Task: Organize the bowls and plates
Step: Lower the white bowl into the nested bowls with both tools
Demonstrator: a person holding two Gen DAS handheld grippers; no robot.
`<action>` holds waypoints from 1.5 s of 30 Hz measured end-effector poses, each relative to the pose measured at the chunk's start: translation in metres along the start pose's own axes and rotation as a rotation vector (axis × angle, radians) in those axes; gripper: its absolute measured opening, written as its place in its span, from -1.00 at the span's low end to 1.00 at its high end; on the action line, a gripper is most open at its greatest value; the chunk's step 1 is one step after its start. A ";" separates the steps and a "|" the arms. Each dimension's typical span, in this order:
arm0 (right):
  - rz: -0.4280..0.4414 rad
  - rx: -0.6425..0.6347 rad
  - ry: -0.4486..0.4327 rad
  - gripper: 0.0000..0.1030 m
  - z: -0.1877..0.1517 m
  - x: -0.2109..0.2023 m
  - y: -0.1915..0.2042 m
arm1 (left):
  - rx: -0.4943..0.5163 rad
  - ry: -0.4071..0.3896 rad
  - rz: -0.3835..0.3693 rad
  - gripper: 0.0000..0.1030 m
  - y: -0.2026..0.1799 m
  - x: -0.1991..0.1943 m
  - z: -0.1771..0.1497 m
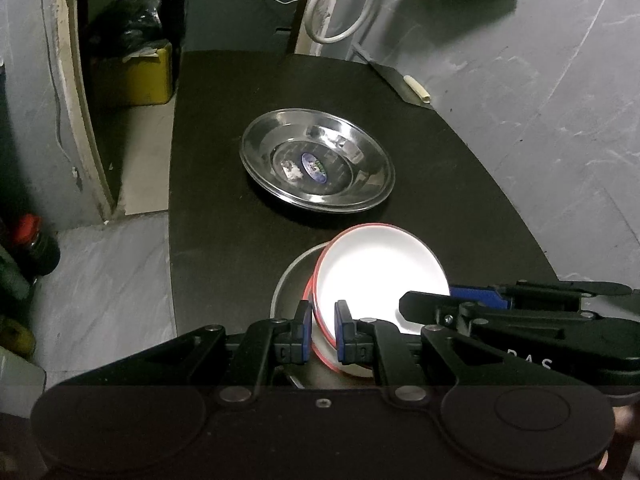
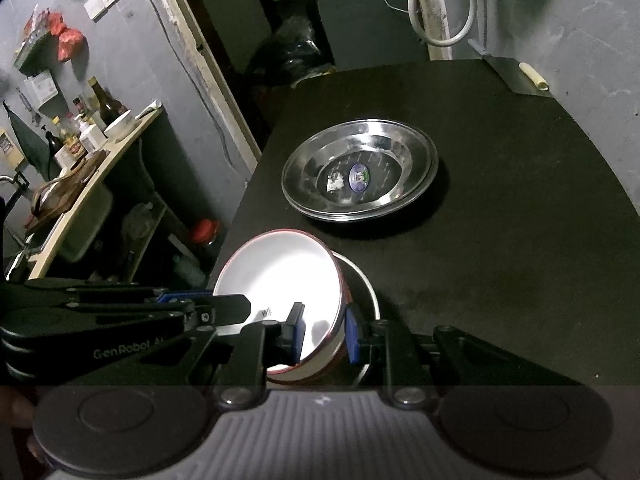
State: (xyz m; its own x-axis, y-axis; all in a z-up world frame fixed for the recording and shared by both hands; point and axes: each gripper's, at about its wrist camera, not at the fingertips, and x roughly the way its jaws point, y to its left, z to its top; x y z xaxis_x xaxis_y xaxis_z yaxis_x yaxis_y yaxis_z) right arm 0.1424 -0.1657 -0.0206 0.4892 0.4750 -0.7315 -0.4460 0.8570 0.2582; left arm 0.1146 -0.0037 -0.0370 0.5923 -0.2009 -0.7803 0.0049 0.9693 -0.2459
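A white bowl with a red rim hangs tilted over a grey bowl on the black table. My left gripper is shut on the white bowl's left rim, one blue pad inside and one outside. From the other side, my right gripper is shut on the same bowl's right rim. Each gripper shows in the other's view: the right gripper and the left gripper. Farther back rest stacked steel plates, with a sticker in the top one.
A yellow bin stands on the floor past the table's left edge. In the right wrist view a shelf with several bottles stands at left. A white hose hangs behind the table. A cream-handled tool lies at the far right corner.
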 end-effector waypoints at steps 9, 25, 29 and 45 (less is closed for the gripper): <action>0.004 -0.004 0.008 -0.54 0.002 0.001 -0.001 | -0.007 0.010 0.008 -0.77 -0.001 0.005 0.001; -0.010 -0.032 0.022 -0.54 0.004 0.002 0.005 | -0.016 0.021 0.012 -0.76 -0.002 0.004 -0.002; -0.012 -0.034 0.026 -0.54 0.003 0.001 0.005 | -0.015 0.024 0.012 -0.76 -0.003 0.003 -0.003; -0.015 -0.034 0.034 -0.54 0.000 0.002 0.005 | -0.016 0.031 0.016 -0.76 -0.004 0.004 -0.005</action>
State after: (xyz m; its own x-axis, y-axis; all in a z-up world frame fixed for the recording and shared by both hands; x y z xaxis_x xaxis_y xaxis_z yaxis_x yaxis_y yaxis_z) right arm 0.1411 -0.1602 -0.0206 0.4707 0.4545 -0.7562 -0.4646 0.8563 0.2255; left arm 0.1126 -0.0094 -0.0423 0.5671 -0.1899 -0.8015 -0.0172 0.9701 -0.2420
